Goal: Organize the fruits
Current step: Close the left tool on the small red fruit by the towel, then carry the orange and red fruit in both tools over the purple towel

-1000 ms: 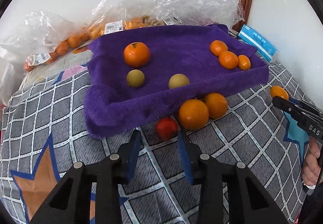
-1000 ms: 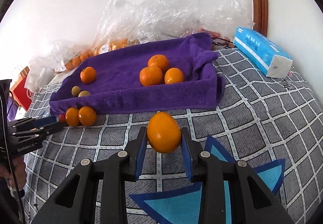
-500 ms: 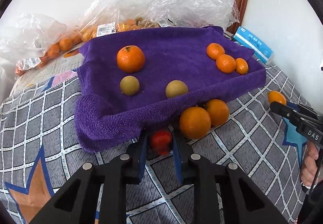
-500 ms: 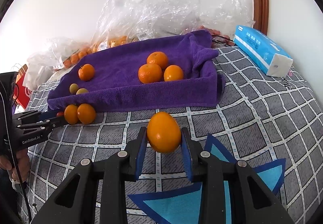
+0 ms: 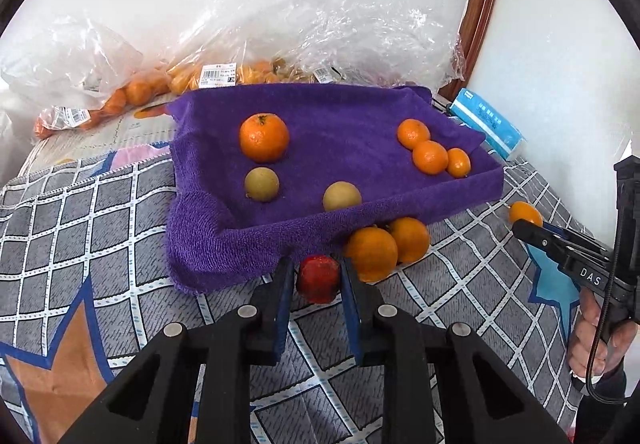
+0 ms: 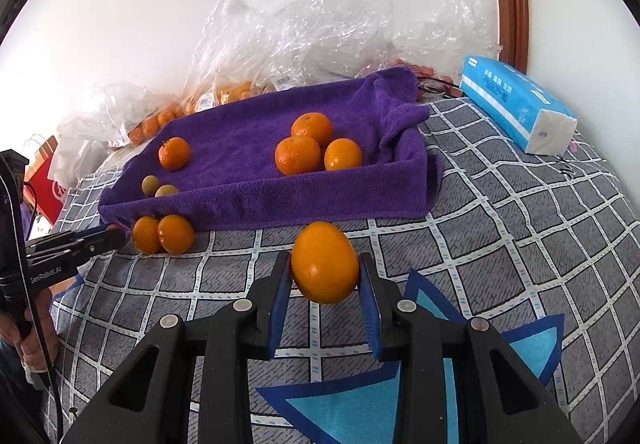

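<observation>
Two fruits are gripped, one in each tool. Clamped between the pads of the left gripper (image 5: pixel 318 278) is a small red fruit (image 5: pixel 319 278), just in front of the purple towel-lined tray (image 5: pixel 256 240), beside two oranges (image 5: pixel 386 248) that touch the tray's front edge. Well off the tray's front right corner, the right gripper (image 6: pixel 325 276) pinches an oval orange fruit (image 6: pixel 324 262) over the checked bedspread (image 6: pixel 520 244). Inside the tray lie three oranges (image 6: pixel 316 146) at its right end, one orange (image 5: pixel 264 137) and two yellowish fruits (image 5: pixel 301 190) toward its left. Behind the tray sit plastic bags (image 5: pixel 224 44); to its right, a blue tissue pack (image 6: pixel 518 104).
</observation>
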